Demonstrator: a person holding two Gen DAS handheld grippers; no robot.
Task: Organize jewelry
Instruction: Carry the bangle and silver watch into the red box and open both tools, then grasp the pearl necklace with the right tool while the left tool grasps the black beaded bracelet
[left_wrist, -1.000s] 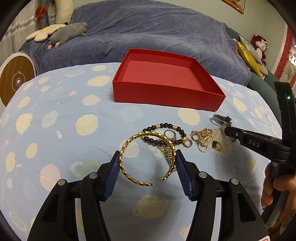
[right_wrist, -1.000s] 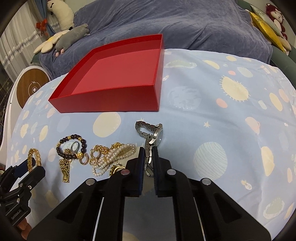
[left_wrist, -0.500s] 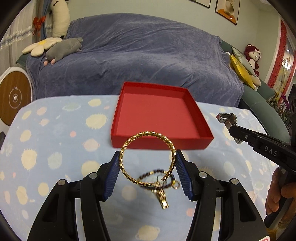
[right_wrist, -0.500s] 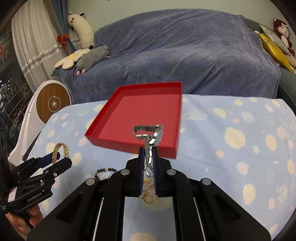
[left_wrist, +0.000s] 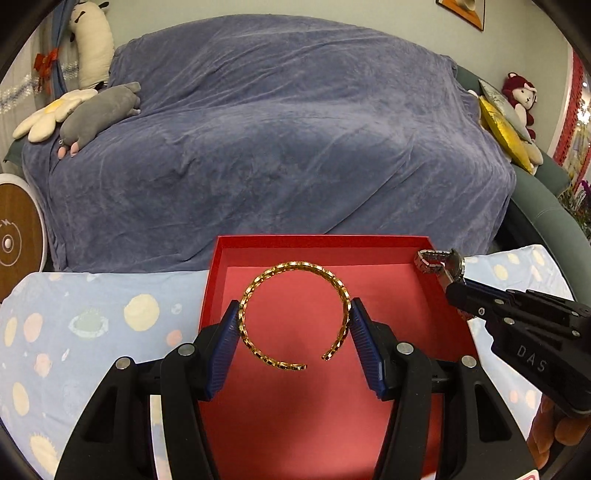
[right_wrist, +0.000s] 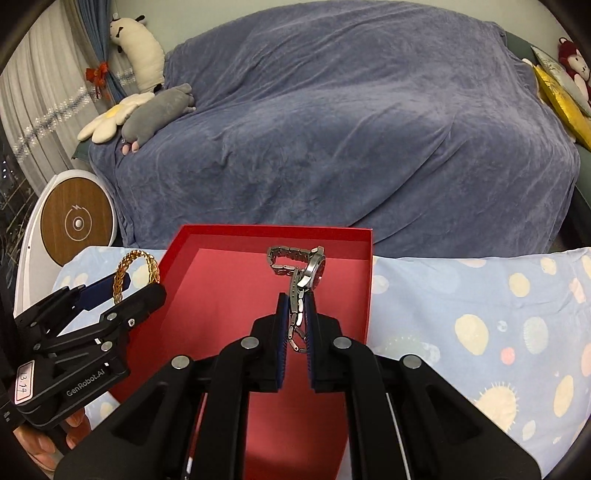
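Observation:
My left gripper (left_wrist: 293, 314) is shut on a gold open bangle (left_wrist: 295, 271), its blue pads pressing the bangle's two sides, and holds it in the air above the red box (left_wrist: 332, 242). The same bangle (right_wrist: 137, 258) shows at the left of the right wrist view, over the box's left wall. My right gripper (right_wrist: 295, 301) is shut on the band of a silver watch (right_wrist: 314, 271), which hangs over the inside of the red box (right_wrist: 280, 232). In the left wrist view the watch (left_wrist: 439, 260) sits near the box's far right corner. The other jewelry is out of view.
The box rests on a light blue cloth with sun and planet prints (right_wrist: 480, 295). Behind it a sofa under a blue-grey cover (left_wrist: 277, 129) carries plush toys (left_wrist: 99, 110). A round wooden-faced device (right_wrist: 75, 223) stands at the left. A hand (right_wrist: 40, 446) holds the left gripper.
Both grippers lifted off the cloth and moved forward over the red box, one carrying the gold bangle, the other the watch. The jewelry pile has dropped out of view.

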